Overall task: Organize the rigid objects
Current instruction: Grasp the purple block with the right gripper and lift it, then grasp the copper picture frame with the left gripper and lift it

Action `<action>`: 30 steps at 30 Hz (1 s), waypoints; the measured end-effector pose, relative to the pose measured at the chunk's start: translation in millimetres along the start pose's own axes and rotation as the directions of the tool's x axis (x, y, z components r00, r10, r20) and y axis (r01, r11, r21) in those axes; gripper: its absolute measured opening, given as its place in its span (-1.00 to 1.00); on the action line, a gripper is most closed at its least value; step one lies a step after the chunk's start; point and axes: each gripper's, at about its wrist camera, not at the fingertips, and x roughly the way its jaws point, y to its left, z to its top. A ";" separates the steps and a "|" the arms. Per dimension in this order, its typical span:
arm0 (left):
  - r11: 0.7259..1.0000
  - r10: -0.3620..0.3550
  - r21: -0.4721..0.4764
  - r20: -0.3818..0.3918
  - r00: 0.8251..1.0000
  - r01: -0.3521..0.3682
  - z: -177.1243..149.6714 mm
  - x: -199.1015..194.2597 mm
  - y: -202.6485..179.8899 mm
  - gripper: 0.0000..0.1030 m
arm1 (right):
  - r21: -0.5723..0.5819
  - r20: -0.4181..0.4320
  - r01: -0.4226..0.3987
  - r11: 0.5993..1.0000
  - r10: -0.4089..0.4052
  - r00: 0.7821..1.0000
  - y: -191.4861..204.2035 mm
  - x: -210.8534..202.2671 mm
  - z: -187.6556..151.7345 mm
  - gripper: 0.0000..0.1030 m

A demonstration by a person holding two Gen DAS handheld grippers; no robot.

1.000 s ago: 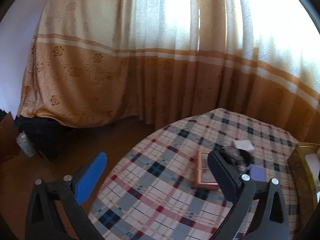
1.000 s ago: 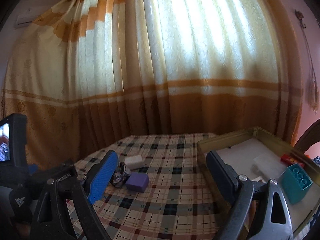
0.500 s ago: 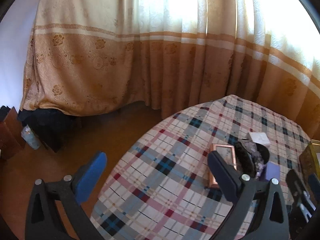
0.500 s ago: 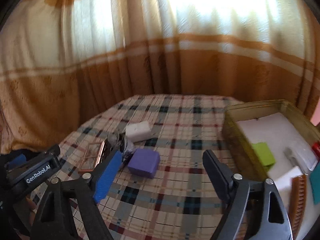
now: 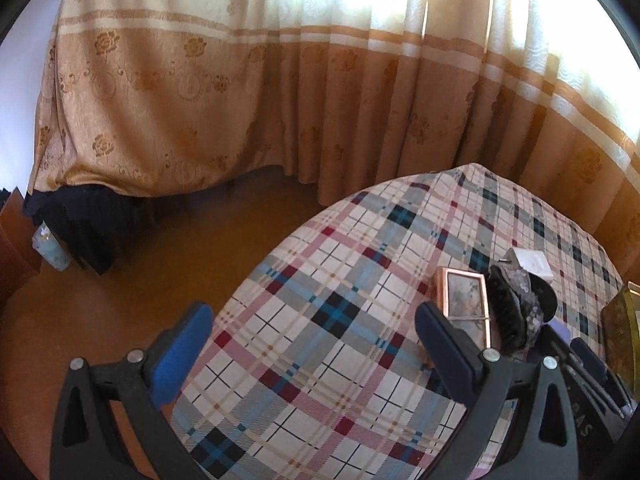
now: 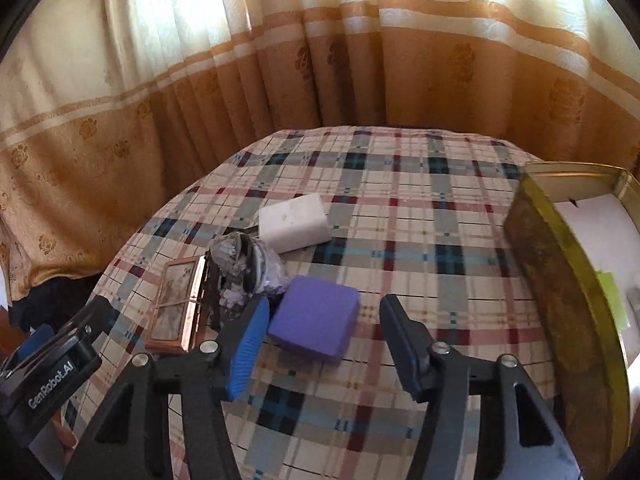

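Left view: the left gripper (image 5: 308,336), jaws spread and empty, hangs over the plaid cloth (image 5: 340,280). Beside it lie one frame (image 5: 466,296) and one dark jar (image 5: 520,304).

Right view: the right gripper (image 6: 324,340), jaws closing, pads not yet touching, flanks one purple block (image 6: 316,322). Behind the block lies one white block (image 6: 294,222); right of it stands one tray (image 6: 560,256).

- Left wrist view: looks obliquely down over the left edge of the plaid-clothed surface (image 5: 344,320), facing the tan patterned curtain (image 5: 240,100).
- Right wrist view: looks obliquely down, close above the surface centre.
- Shared: copper-framed rectangular box (image 5: 466,298) (image 6: 178,300), curtain.
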 end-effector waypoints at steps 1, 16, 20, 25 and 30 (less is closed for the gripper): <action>1.000 0.001 -0.004 -0.005 1.000 -0.001 -0.3 0.9 0.7 0.99 | 0.004 -0.005 -0.003 1.000 0.003 1.000 0.6 2.4 1.7 0.17; 0.991 -0.062 0.117 0.025 0.998 0.059 -1.9 -5.7 -27.2 0.99 | 0.013 0.000 -0.072 0.997 0.072 0.997 -15.8 -9.4 -5.7 -0.16; 0.976 -0.081 0.204 0.002 0.997 0.079 -4.8 -0.9 -50.7 0.99 | 0.058 0.065 -0.097 0.994 0.093 0.994 -30.3 -28.2 -12.5 -0.16; 0.965 -0.084 0.247 -0.042 0.996 0.092 -6.6 11.4 -69.6 0.94 | 0.089 0.114 -0.093 0.992 0.083 0.990 -41.3 -42.2 -18.4 -0.16; 0.969 -0.090 0.218 -0.107 0.990 0.112 -2.4 27.3 -71.2 0.83 | 0.093 0.124 -0.099 0.991 0.087 0.988 -42.5 -42.5 -18.9 -0.16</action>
